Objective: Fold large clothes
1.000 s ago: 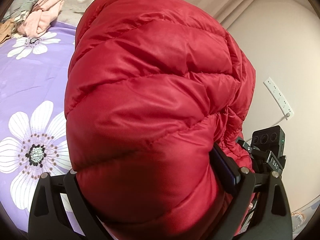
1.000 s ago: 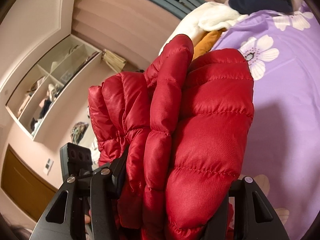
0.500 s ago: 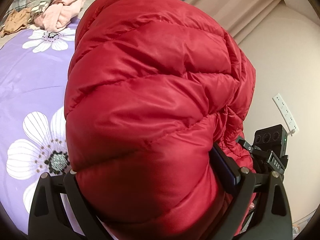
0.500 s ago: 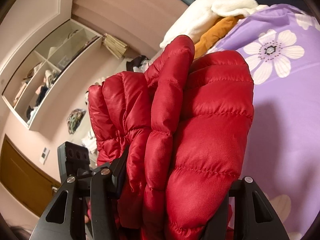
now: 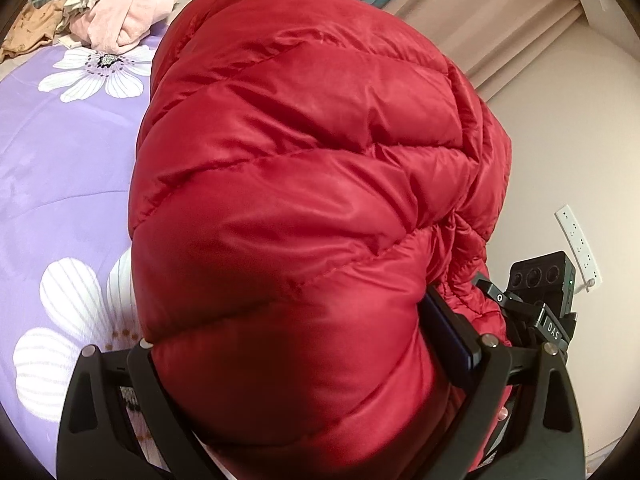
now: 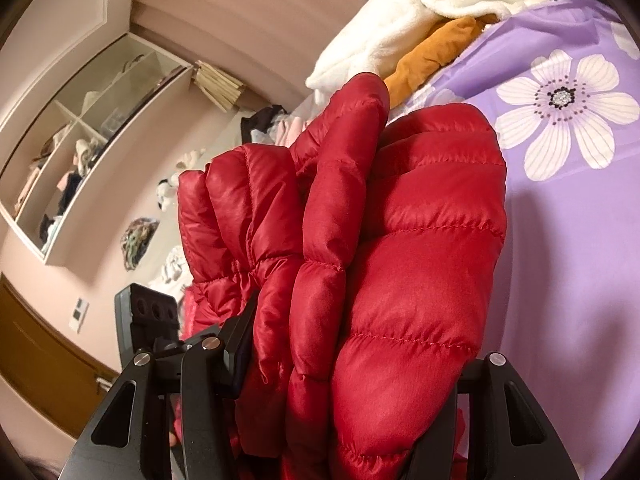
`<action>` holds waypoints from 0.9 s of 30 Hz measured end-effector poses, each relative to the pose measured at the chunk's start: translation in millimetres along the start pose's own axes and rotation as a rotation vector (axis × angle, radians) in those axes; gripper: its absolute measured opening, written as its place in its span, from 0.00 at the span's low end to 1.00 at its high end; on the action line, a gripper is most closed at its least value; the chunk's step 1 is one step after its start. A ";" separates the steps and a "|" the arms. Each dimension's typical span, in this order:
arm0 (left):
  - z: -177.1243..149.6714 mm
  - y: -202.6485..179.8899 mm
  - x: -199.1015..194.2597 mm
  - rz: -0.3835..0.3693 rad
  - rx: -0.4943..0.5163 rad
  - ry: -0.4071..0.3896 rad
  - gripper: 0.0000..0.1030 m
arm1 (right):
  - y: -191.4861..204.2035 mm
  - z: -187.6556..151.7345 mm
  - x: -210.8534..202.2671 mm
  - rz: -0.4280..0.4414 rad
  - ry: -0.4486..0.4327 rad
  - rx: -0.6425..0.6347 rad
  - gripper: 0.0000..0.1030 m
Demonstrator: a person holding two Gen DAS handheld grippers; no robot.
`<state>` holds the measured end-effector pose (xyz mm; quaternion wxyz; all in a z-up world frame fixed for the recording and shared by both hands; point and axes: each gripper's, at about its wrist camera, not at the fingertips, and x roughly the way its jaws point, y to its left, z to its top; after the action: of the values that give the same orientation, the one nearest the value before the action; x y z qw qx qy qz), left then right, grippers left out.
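A red quilted puffer jacket (image 5: 312, 208) is bunched into a thick bundle that fills the left wrist view. My left gripper (image 5: 296, 356) is shut on the jacket, its black jaws pressed into both sides of the bundle. The same jacket (image 6: 380, 264) shows in the right wrist view as several stacked folds. My right gripper (image 6: 356, 364) is shut on the jacket too. The bundle hangs in the air above a purple bed sheet (image 5: 60, 168) with white flowers. The other gripper's body (image 5: 548, 292) shows close beside the bundle.
A pile of pink and grey clothes (image 5: 120, 12) lies at the far side of the bed. White fleece (image 6: 420, 8) and an orange garment (image 6: 432, 56) lie at the bed's edge. A wall shelf (image 6: 84, 152) and a power strip (image 5: 576, 248) are on the walls.
Both grippers have carried the jacket bundle along over the bed. The clothes piles and the flowers have slid closer in both views. The grip has not changed.
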<state>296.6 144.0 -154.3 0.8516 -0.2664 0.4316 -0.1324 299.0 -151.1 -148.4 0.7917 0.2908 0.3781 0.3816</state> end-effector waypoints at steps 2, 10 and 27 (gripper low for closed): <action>0.8 -0.7 6.9 -0.001 0.001 -0.001 0.94 | -1.3 2.2 2.4 -0.003 -0.001 0.002 0.53; 16.0 1.8 26.8 -0.010 0.009 0.007 0.95 | -2.3 2.6 4.0 -0.021 -0.015 0.017 0.53; 21.9 11.4 20.7 -0.020 -0.015 0.047 0.95 | 14.5 -19.1 4.9 -0.104 -0.017 0.054 0.53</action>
<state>326.5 151.4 -163.9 0.8378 -0.2740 0.4497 -0.1441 279.8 -136.0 -149.8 0.8056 0.2953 0.3960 0.3271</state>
